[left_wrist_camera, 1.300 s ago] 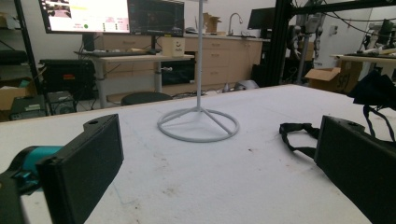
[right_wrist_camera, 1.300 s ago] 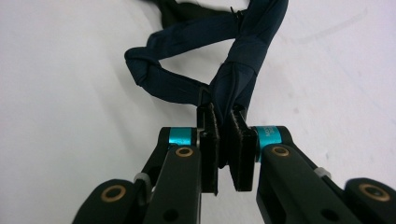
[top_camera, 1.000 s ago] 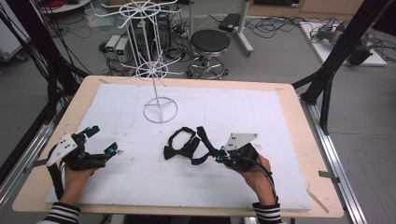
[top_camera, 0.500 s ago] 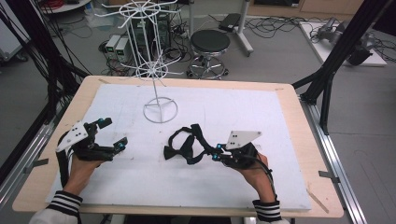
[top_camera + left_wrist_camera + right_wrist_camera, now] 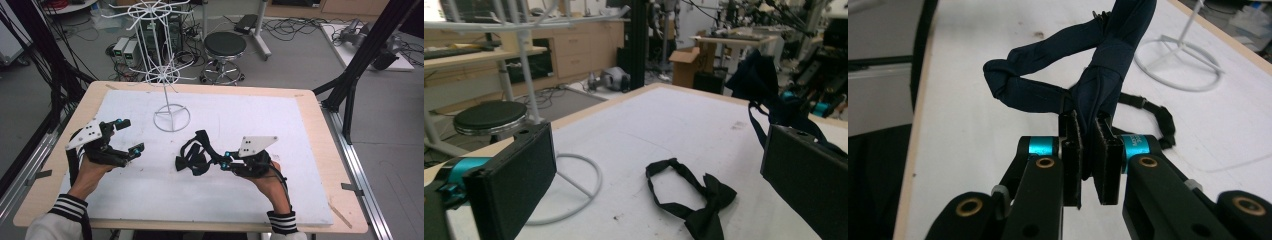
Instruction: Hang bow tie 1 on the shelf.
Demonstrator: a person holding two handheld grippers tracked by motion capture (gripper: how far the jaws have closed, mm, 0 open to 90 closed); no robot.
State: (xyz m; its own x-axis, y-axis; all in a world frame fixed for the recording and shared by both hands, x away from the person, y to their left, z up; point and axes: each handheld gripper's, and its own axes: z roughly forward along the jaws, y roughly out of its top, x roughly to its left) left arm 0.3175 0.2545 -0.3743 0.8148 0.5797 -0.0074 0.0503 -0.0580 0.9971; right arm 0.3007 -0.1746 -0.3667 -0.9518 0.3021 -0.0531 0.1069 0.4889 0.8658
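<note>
Two bow ties: right gripper point(image 5: 1087, 150) pinches navy fabric bow tie point(image 5: 1098, 75); dangling strap may snag black bow tie point(image 5: 694, 197); left gripper point(image 5: 125, 136) wide, empty.

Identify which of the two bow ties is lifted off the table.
The navy bow tie, clamped in the right tool; the black bow tie lies flat on the white mat.

I am working in a lab: black frame struts point(image 5: 367, 55) flank the tabletop point(image 5: 310, 107), cables point(image 5: 295, 27) sprawl over the grey floor beside a round stool point(image 5: 225, 46), and cluttered benches point(image 5: 734, 40) and wooden cabinets point(image 5: 574, 50) stand behind.
</note>
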